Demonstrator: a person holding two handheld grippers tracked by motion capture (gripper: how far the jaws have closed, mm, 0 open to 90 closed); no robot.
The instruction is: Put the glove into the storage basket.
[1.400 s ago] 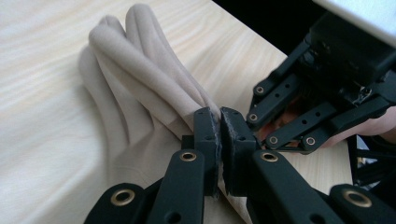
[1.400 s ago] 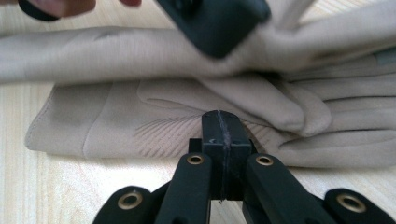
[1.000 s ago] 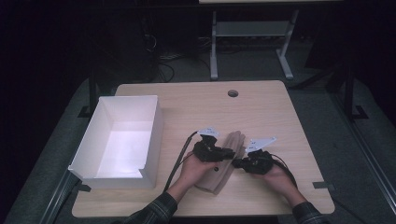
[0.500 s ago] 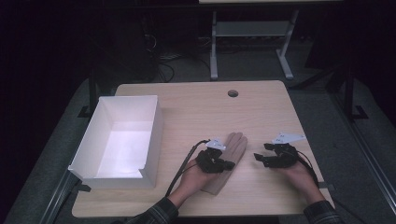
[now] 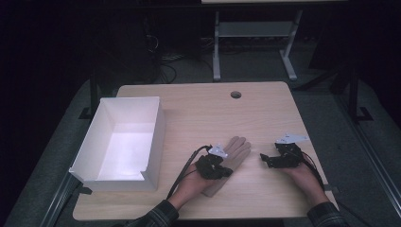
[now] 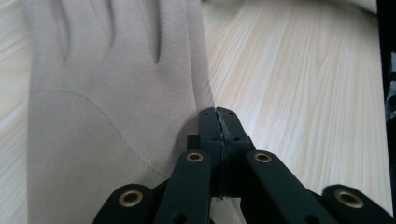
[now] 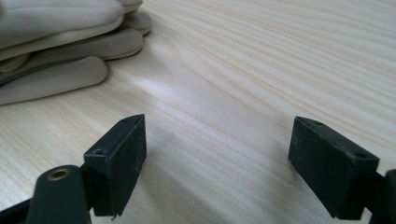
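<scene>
Soft beige suede glove (image 6: pixel 93 116): left gripper (image 6: pixel 219 116) fingers pinch its edge; right gripper (image 7: pixel 217 158) fingers have just spread, released.

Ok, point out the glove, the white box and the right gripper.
glove (image 5: pixel 235 150): high view, its fingers.
white box (image 5: pixel 155 137): high view, its right wall.
right gripper (image 5: pixel 263 158): high view, between its open jaws.

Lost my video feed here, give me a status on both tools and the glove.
Left tool shut on the beige glove's edge. Right tool open, nothing between its jaws, which have just been opening, beside the glove. Glove flat on the table. White box off left, nothing in the way.
</scene>
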